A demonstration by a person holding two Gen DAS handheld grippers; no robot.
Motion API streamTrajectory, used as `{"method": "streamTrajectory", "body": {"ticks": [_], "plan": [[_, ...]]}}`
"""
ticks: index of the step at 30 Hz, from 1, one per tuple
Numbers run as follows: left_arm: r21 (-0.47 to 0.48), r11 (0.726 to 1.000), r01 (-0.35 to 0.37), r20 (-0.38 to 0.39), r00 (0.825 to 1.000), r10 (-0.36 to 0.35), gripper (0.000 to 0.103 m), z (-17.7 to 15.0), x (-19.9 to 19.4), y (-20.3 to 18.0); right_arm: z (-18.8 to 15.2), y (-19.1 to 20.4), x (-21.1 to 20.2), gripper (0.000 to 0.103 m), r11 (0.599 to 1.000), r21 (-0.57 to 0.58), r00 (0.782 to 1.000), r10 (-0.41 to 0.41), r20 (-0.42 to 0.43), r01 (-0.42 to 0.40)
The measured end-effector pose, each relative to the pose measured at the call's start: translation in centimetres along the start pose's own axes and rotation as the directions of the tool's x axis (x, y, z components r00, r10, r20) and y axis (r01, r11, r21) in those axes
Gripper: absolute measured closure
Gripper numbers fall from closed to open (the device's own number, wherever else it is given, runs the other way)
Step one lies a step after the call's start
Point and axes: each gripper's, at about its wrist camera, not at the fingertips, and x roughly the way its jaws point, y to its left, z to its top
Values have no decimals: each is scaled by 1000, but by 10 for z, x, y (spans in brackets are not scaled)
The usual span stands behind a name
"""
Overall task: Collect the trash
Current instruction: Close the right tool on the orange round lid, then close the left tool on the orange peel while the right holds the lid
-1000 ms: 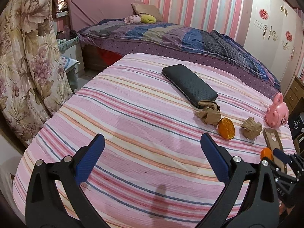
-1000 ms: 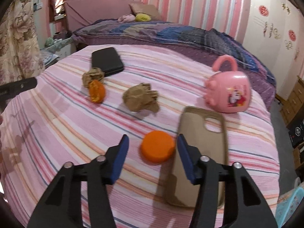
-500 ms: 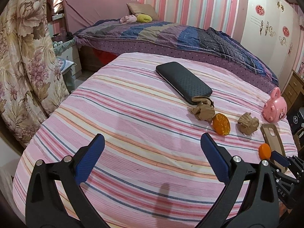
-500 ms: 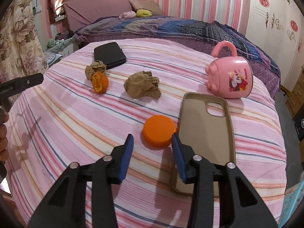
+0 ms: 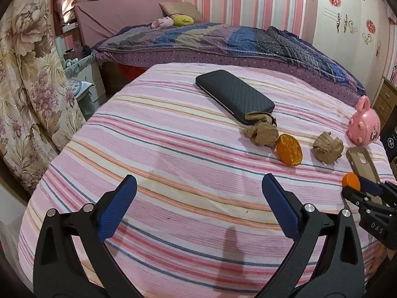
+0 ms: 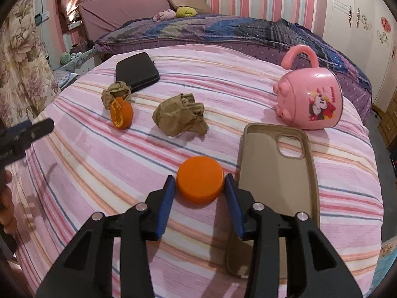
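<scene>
The right gripper [image 6: 199,188] had crept forward since a second before, so the round flat orange plastic cap [image 6: 200,182], lower centre of the right wrist view, now sat between its blue pads instead of just ahead of them. The jaws had narrowed, then were opening a little again at this moment; the pads looked right at the cap's sides, maybe touching, but a firm squeeze could not be confirmed from this angle. The cap lay on the pink striped tablecloth [image 6: 74,173], just left of the beige phone case [image 6: 278,173].

The left gripper [image 5: 198,208] sat wide apart and empty at the bottom of its frame, much as before.

Other trash was untouched: a crumpled brown paper ball [image 6: 180,118] at centre, a second paper wad [image 6: 116,93] against the orange fruit half [image 6: 121,113] at upper left. The black textured case [image 6: 137,72] and pink cartoon mug [image 6: 310,101] lay further back.

Likely meaning: first pick nearly set up, nothing collected yet.
</scene>
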Motion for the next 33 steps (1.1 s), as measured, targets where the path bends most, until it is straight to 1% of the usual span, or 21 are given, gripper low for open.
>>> {"method": "streamTrajectory", "body": {"ticks": [2,6,9,11,13,15,19,22,25,26,29,31,32,33], "plan": [[-3,1000,10,-16,1000,-10,6,0,6,-4,2,1,3,55,1000,-1,1000,2,-2,-2],[10,1000,12,-28,1000,-12,6,1,15,-15,4,2,5,56,1000,-6,1000,1,1,-1],[16,1000,27,-38,999,-26,6,3,21,-25,5,1,2,63,1000,-8,1000,10,14,-10],[20,999,46,-43,998,-45,6,4,24,-33,4,-3,-5,63,1000,-7,999,7,45,-7],[26,998,59,-47,997,-57,6,5,26,-41,3,-4,-8,63,1000,-6,998,3,59,-3],[30,997,76,-56,996,-75,6,5,28,-50,3,-13,-17,63,1000,5,996,-16,90,16],[35,994,103,-67,993,-100,6,8,31,-66,2,-26,-28,63,999,22,992,-49,113,47],[46,991,125,-60,991,-122,6,14,33,-78,2,-44,-36,63,996,49,988,-81,129,75],[48,992,116,-48,992,-114,6,17,36,-89,4,-63,-38,63,992,94,986,-93,135,80],[47,992,118,-50,992,-115,7,17,38,-91,3,-65,-38,63,992,96,986,-93,135,80],[30,988,149,-72,987,-146,19,19,46,-95,5,-75,-34,63,991,106,987,-95,128,82],[21,987,159,-82,984,-156,21,20,51,-97,5,-82,-37,63,991,106,987,-97,126,84],[20,988,153,-83,985,-151,23,20,53,-97,6,-82,-35,63,991,101,988,-96,125,83],[17,988,152,-87,985,-150,29,21,55,-98,6,-84,-36,63,991,101,987,-97,126,84]]}}
